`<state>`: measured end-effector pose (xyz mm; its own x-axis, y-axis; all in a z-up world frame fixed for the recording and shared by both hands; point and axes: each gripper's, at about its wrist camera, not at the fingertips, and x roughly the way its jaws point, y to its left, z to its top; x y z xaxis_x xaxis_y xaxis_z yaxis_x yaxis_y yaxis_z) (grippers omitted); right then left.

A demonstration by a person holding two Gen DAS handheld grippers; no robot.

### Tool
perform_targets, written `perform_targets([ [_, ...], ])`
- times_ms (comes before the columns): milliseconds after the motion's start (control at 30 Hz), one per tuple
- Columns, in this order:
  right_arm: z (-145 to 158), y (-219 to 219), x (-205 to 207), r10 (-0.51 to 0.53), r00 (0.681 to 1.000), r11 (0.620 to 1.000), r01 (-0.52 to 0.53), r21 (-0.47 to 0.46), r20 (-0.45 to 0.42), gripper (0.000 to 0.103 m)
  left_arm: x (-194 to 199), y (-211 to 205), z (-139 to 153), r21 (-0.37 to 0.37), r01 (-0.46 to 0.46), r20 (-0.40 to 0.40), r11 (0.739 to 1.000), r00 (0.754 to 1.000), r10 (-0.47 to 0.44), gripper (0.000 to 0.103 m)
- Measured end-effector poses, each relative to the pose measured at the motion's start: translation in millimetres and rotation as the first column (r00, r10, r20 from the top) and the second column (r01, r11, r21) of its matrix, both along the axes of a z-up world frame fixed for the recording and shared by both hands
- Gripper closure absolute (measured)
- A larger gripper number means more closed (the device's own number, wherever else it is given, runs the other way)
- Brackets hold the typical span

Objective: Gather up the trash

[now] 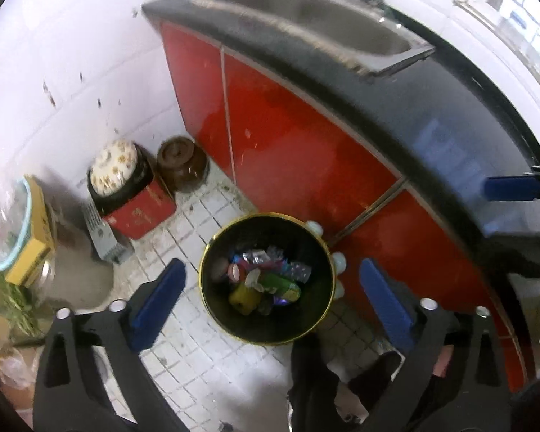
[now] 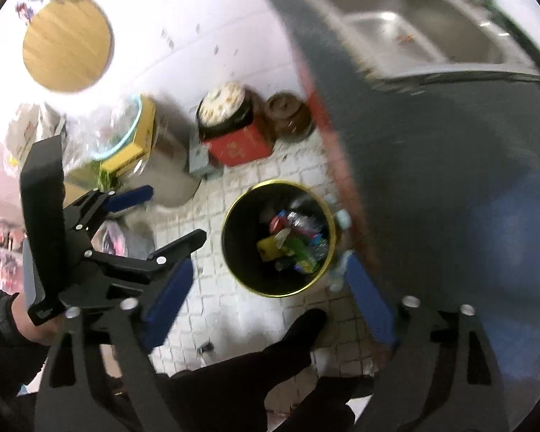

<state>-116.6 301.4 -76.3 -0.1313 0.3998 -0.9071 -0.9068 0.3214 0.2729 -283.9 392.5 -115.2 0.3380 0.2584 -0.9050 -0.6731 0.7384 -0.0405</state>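
Note:
A black trash bin (image 1: 216,252) with a gold rim stands on the tiled floor, against the red cabinet. Inside lies mixed trash (image 1: 266,280): bright wrappers, a yellow piece and a green packet. My left gripper (image 1: 273,265) hangs above the bin, its blue pads wide apart and nothing between them. In the right wrist view the same bin (image 2: 241,237) and its trash (image 2: 291,241) lie below my right gripper (image 2: 270,264), which is also open and empty. The left gripper (image 2: 176,212) shows there too, off to the left, held in a hand with a dark sleeve.
A black countertop (image 1: 396,100) with a steel sink (image 1: 306,14) runs over red cabinet doors (image 1: 288,151). A brown jar (image 1: 181,162) and a lidded pot on a red box (image 1: 140,212) stand by the wall. Small white bottles (image 1: 340,261) sit beside the bin. A dark shoe (image 2: 298,331) is near it.

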Motion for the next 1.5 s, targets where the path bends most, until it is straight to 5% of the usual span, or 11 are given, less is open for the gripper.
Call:
perform_targets([
  [133,47,-74,30,-0.149,0.982,0.987,0.141,0.072,0.116,0.007,44,-28,38,0.006,0.092,0.061,0.996,0.994,-0.092,0.007],
  [267,80,-175,67,-0.383,0.891,0.923,0.376,0.078,0.242,0.007,109,-75,73,0.055,0.248,0.103,0.967,0.962,-0.253,0.007],
  [333,92,-237,86,-0.522,0.816,0.852,0.513,0.104,0.248,0.007,145,-107,86,0.072,0.335,0.123,0.940,0.932,-0.341,0.007],
  [500,120,-387,114,-0.793,0.518,0.575,0.810,0.116,0.319,0.007,228,-196,107,0.048,0.535,0.143,0.844,0.832,-0.536,0.007],
  [600,131,-457,115,-0.867,0.369,0.431,0.892,0.133,0.336,0.007,261,-246,118,0.068,0.610,0.138,0.790,0.778,-0.613,0.007],
  [667,133,-491,114,-0.893,0.299,0.362,0.921,0.143,0.336,0.007,278,-282,123,0.089,0.646,0.125,0.758,0.748,-0.652,0.007],
  [800,134,-543,110,-0.924,0.210,0.270,0.950,0.158,0.321,0.007,294,-326,124,0.086,0.691,0.106,0.717,0.710,-0.697,0.007],
  [1067,132,-580,109,-0.940,0.172,0.228,0.959,0.167,0.293,0.007,303,-377,120,0.096,0.737,0.066,0.669,0.666,-0.743,0.007],
  [1500,134,-588,110,-0.939,0.187,0.242,0.956,0.166,0.290,0.007,302,-380,119,0.089,0.727,0.060,0.681,0.678,-0.732,0.007],
])
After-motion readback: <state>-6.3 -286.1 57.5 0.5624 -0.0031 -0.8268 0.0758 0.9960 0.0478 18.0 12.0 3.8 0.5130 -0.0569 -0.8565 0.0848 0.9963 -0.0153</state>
